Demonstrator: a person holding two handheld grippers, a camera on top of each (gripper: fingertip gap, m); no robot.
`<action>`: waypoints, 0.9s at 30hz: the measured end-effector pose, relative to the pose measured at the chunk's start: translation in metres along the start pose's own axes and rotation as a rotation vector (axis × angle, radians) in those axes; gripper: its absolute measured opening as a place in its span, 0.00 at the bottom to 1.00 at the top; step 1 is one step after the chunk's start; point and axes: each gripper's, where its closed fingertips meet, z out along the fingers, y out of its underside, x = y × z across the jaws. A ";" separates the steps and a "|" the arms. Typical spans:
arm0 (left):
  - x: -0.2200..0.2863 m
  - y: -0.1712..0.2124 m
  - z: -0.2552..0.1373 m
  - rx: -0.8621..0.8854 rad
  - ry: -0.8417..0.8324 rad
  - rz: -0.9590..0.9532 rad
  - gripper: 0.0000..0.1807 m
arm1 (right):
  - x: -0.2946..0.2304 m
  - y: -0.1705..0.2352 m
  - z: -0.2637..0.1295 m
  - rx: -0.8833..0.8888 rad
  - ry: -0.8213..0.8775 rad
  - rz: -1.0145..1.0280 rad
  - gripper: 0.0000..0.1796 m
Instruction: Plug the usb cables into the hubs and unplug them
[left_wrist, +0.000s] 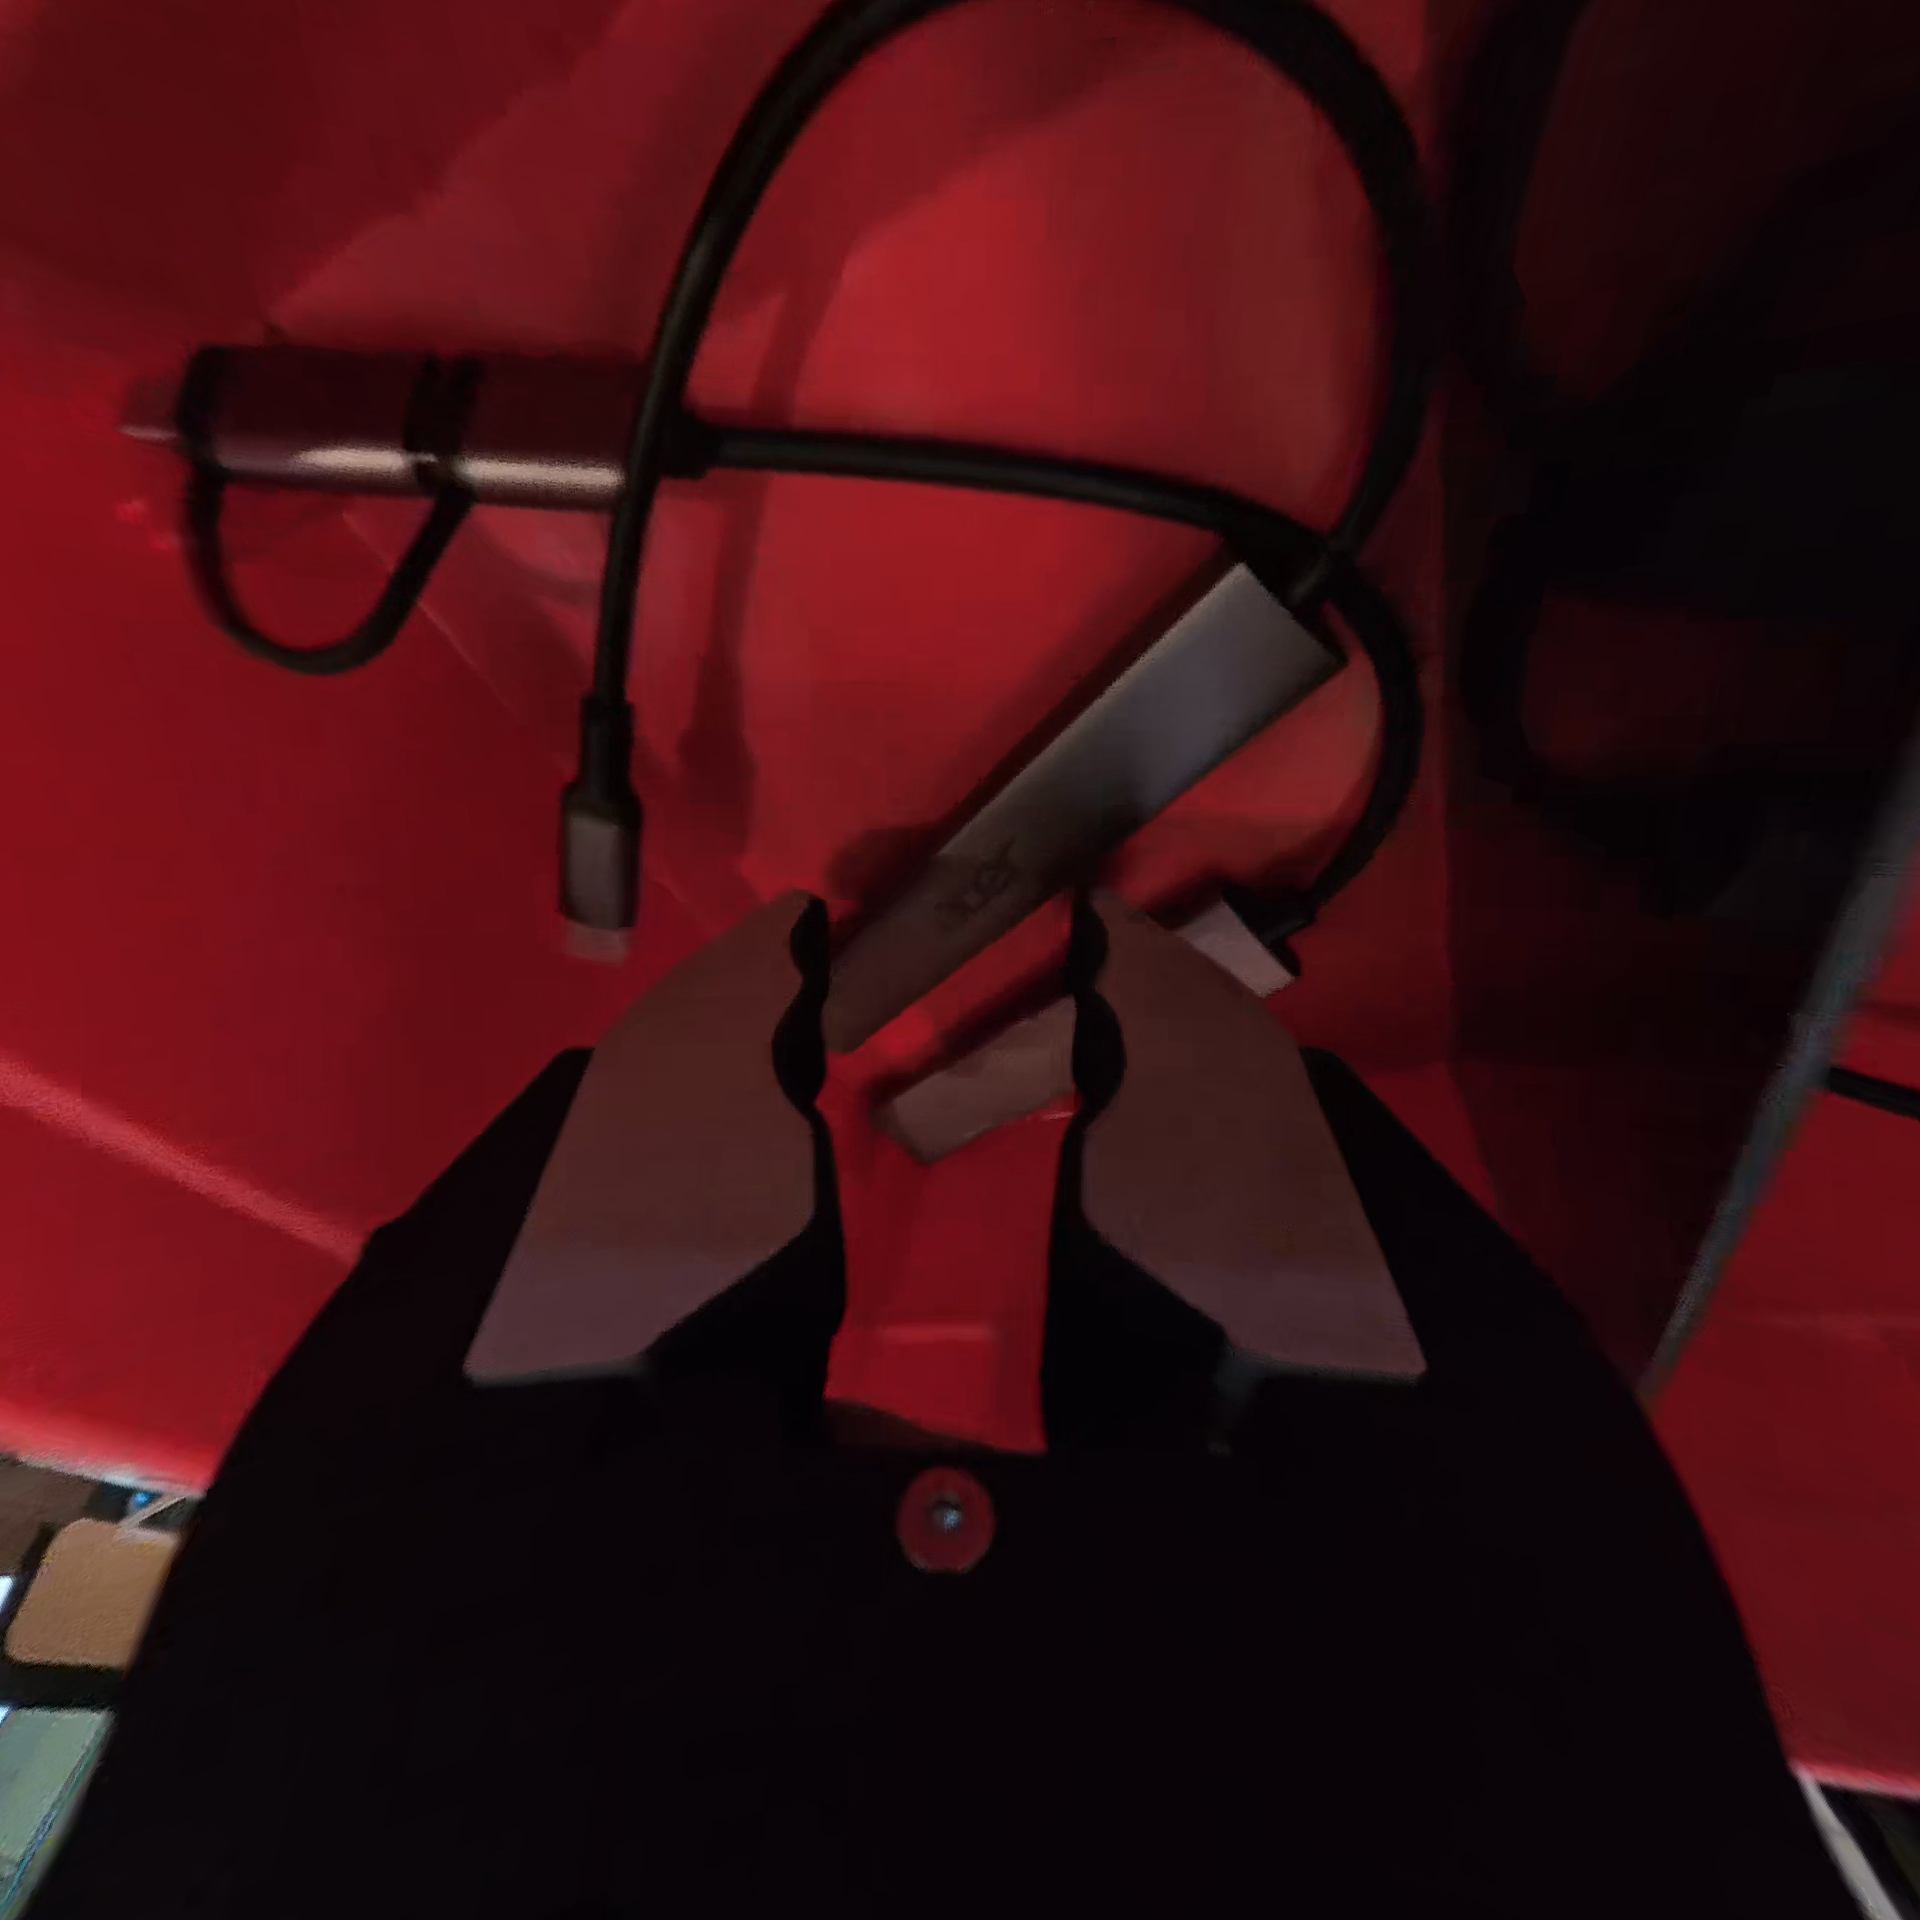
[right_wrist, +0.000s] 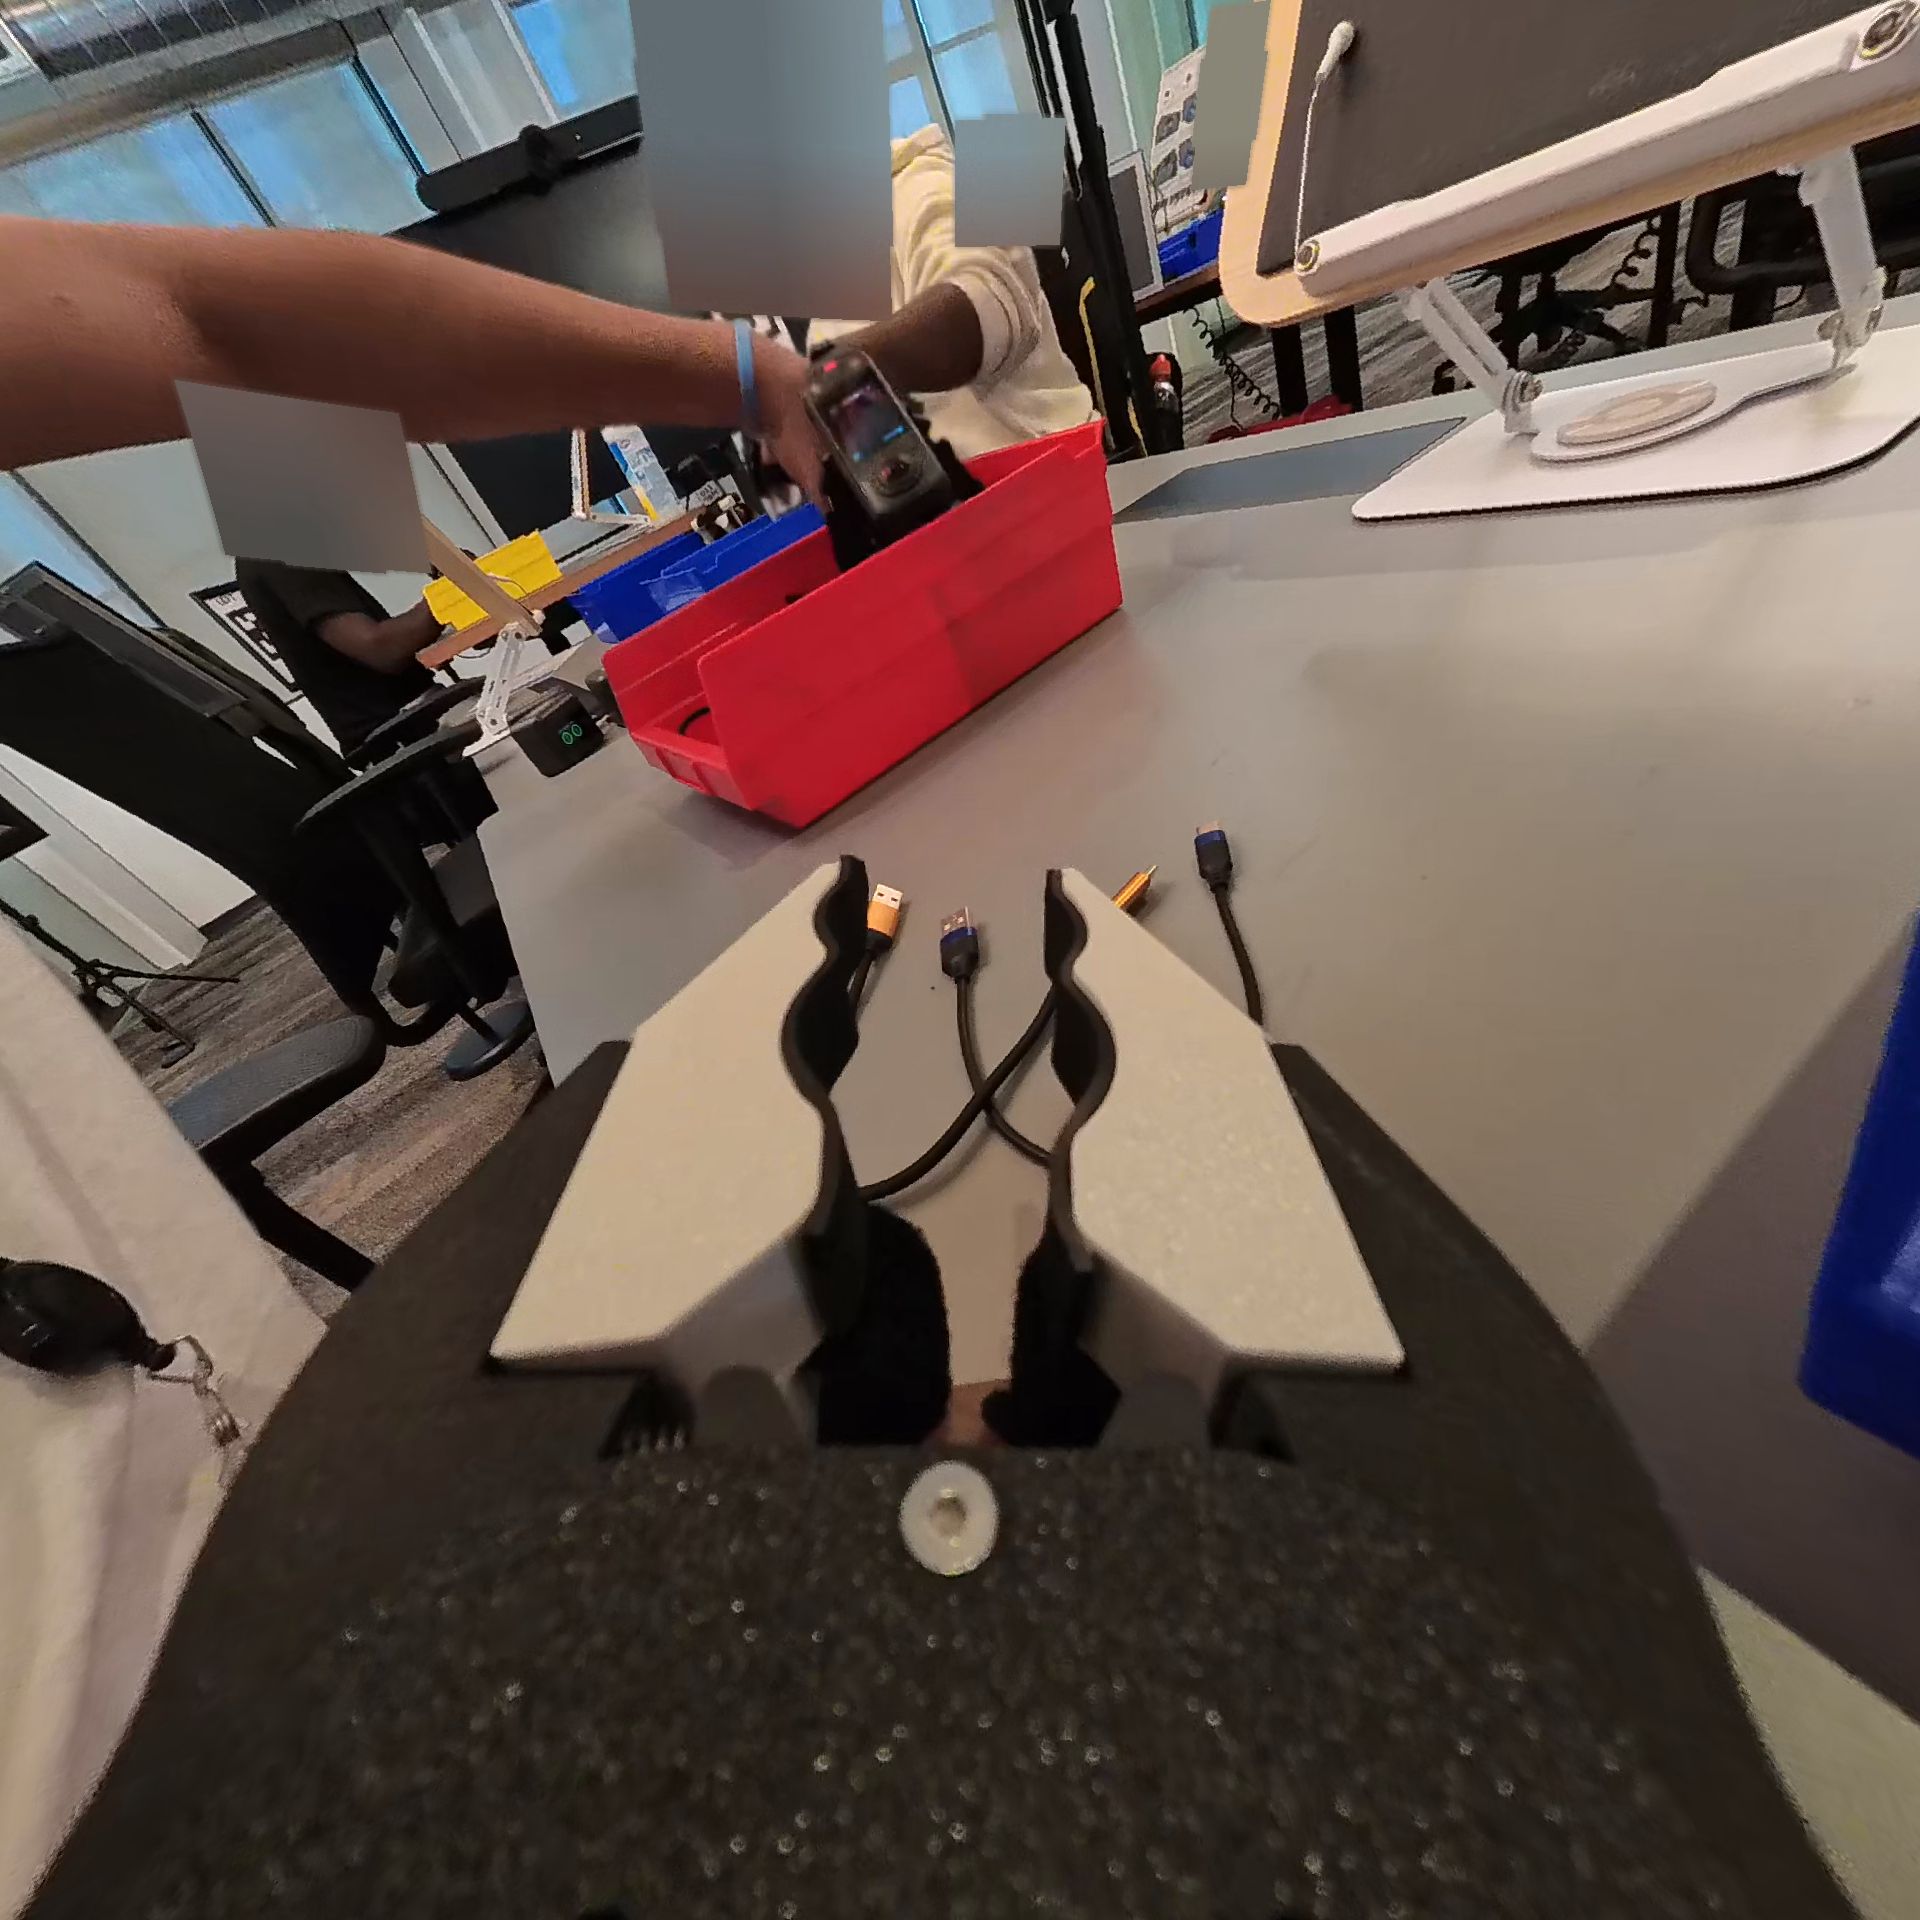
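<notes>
In the left wrist view my left gripper (left_wrist: 951, 935) is inside the red bin (left_wrist: 312, 935), its jaws open. A grey hub (left_wrist: 1122, 748) lies slantwise on the bin floor and its near end sits between the fingertips, which are not closed on it. A second grey hub (left_wrist: 977, 1091) lies just under it, and a third hub (left_wrist: 416, 426) lies at the far left. A black cable ends in a loose grey plug (left_wrist: 597, 862). My right gripper (right_wrist: 951, 883) is open and empty above the grey table (right_wrist: 1455, 779). Below it lie an orange USB plug (right_wrist: 885, 912) and a blue USB plug (right_wrist: 958, 935).
An orange small plug (right_wrist: 1132, 889) and a blue small plug (right_wrist: 1212, 857) lie right of my fingers. The red bin (right_wrist: 883, 665) stands ahead with the left gripper's body (right_wrist: 883, 457) in it. A blue bin (right_wrist: 1870, 1195) is at the right edge, and a white stand (right_wrist: 1662, 416) at the back right. Tip to tip, the grippers are about 50 centimeters apart.
</notes>
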 end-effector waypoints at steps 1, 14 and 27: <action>0.004 0.001 0.001 -0.005 0.036 0.012 0.18 | 0.000 0.000 0.000 -0.002 0.001 -0.001 0.18; 0.019 0.021 -0.061 0.036 0.176 -0.283 0.12 | -0.006 0.000 0.003 0.017 -0.032 0.044 0.18; 0.029 -0.028 -0.236 0.331 0.154 -0.492 0.12 | -0.029 -0.010 0.030 -0.029 -0.002 -0.190 0.18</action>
